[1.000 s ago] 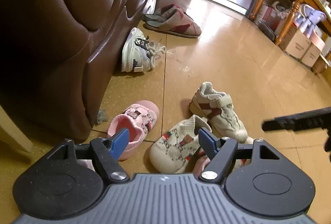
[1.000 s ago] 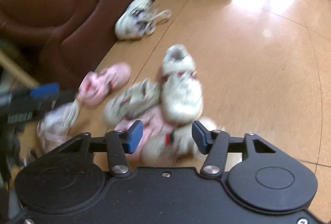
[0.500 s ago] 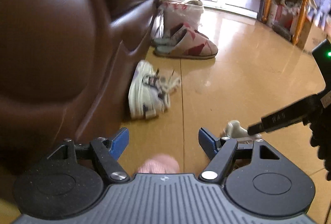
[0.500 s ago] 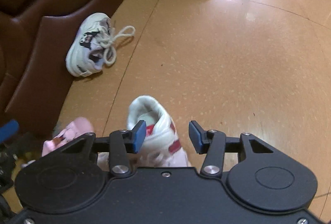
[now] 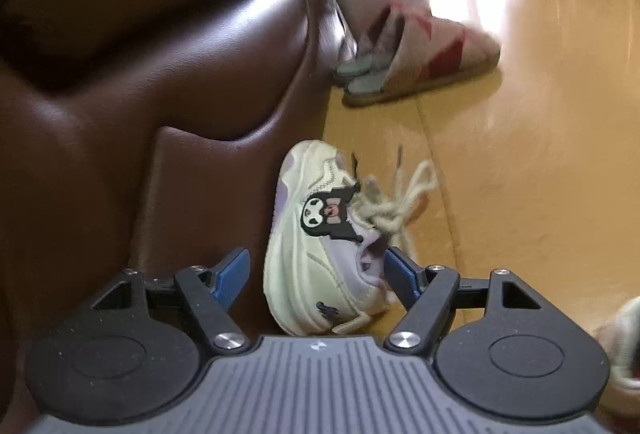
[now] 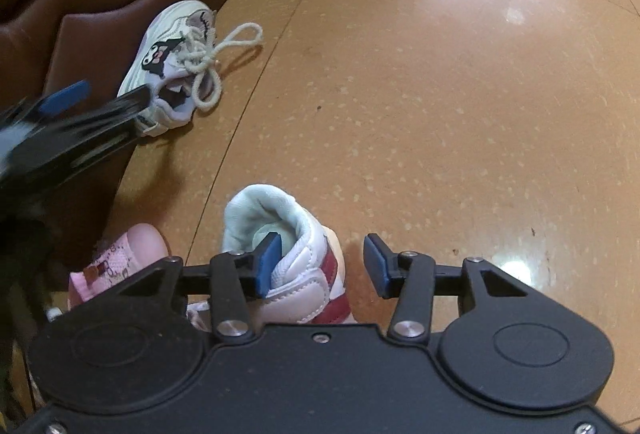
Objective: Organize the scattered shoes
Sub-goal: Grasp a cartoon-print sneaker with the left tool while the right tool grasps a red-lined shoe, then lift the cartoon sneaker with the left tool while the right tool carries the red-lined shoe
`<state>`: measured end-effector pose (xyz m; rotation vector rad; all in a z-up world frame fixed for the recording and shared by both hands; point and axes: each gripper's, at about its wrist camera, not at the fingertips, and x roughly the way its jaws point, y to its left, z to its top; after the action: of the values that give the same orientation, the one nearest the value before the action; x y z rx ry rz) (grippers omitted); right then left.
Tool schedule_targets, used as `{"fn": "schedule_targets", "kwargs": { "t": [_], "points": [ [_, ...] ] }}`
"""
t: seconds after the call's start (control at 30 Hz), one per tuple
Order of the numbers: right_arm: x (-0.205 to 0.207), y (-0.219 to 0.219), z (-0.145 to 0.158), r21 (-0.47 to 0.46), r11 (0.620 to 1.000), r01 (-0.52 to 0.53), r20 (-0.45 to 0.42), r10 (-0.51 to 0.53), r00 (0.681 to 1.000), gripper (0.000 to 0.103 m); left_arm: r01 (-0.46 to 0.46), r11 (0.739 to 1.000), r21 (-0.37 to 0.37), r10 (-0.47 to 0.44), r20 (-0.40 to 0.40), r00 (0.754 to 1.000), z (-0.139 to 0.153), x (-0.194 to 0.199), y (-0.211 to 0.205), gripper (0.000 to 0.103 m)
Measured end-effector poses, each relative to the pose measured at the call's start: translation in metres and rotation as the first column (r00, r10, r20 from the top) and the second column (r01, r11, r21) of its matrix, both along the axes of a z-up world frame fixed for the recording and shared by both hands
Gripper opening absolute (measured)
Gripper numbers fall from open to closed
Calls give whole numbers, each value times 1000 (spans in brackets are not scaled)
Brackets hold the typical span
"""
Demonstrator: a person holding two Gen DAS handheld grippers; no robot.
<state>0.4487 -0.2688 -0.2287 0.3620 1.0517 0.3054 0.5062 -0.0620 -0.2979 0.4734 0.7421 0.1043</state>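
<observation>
My left gripper spread around laced sneaker — loose laces may snag. Right gripper spread, one finger inside strap shoe collar — thin bite, I risk slip.

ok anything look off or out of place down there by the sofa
Yes. The cream sneaker lies tipped on its side against the brown sofa, its laces undone and sprawled over the floor, with no matching shoe beside it.

The left gripper points downward with its jaws spread wide. The right gripper tilts steeply down, its jaws partly apart, nothing pressed between them.
</observation>
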Motion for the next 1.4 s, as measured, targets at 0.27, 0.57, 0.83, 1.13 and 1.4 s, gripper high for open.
{"fn": "schedule_targets", "kwargs": {
  "t": [0.27,0.57,0.83,1.13,1.4],
  "points": [
    [2,-4,-6,51,999,-14,38,12,999,25,57,996,-64,-60,-39,997,6,6,20,32],
    [-12,-30,10,128,989,81,68,-90,994,13,-13,924,-382,-30,-107,994,36,-26,52,0],
    [-34,-66,45,194,968,161,82,-180,980,12,-22,852,-523,-31,-92,995,74,-81,50,0],
    [-65,-99,51,193,948,252,54,-266,962,0,34,858,-512,-76,-61,995,67,-82,48,68],
    [-57,-123,16,173,922,346,13,-354,935,7,87,925,-370,-156,-161,974,27,-39,25,68]
  ]
}}
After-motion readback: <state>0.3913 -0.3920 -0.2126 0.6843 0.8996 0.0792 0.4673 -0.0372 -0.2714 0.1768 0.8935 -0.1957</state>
